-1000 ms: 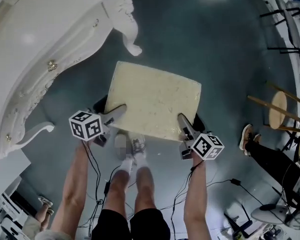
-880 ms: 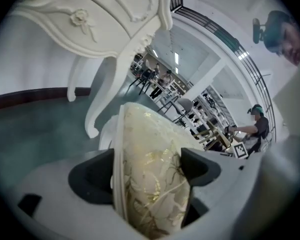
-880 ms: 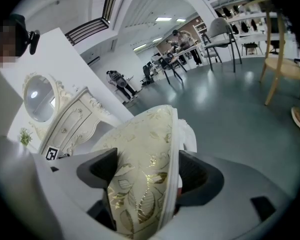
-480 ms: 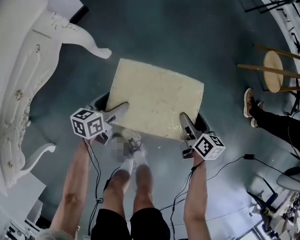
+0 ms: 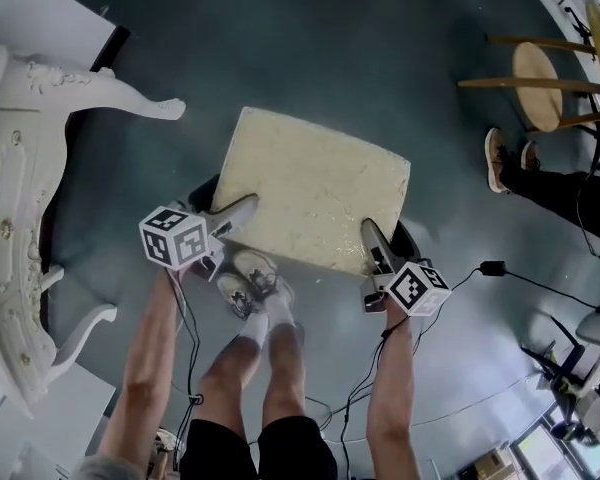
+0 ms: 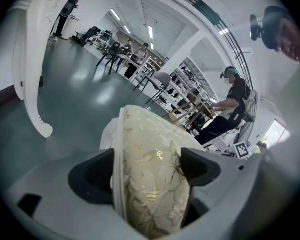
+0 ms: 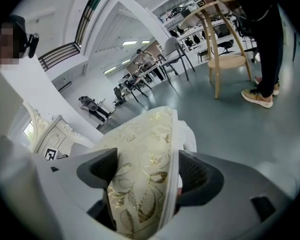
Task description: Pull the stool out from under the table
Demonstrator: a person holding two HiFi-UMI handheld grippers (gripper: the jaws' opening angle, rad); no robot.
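The stool [image 5: 315, 200] has a cream cushion with a gold leaf pattern and stands out on the grey-green floor, apart from the white carved table [image 5: 20, 218] at the left. My left gripper [image 5: 242, 211] is shut on the cushion's near left edge [image 6: 150, 169]. At the near right edge [image 7: 140, 184], my right gripper [image 5: 373, 243] clamps the cushion the same way. In both gripper views the padded seat fills the gap between the jaws.
The table's curved leg [image 5: 110, 93] reaches toward the stool's far left corner. A wooden stool [image 5: 540, 73] and a seated person's shoes [image 5: 500, 158] are at the right. Cables [image 5: 500, 273] trail on the floor. The holder's feet [image 5: 250, 283] stand just behind the stool.
The table has slid further left and away in the head view while the stool has stayed between the grippers; the stool now sits clear of the table. Both grips are unchanged.
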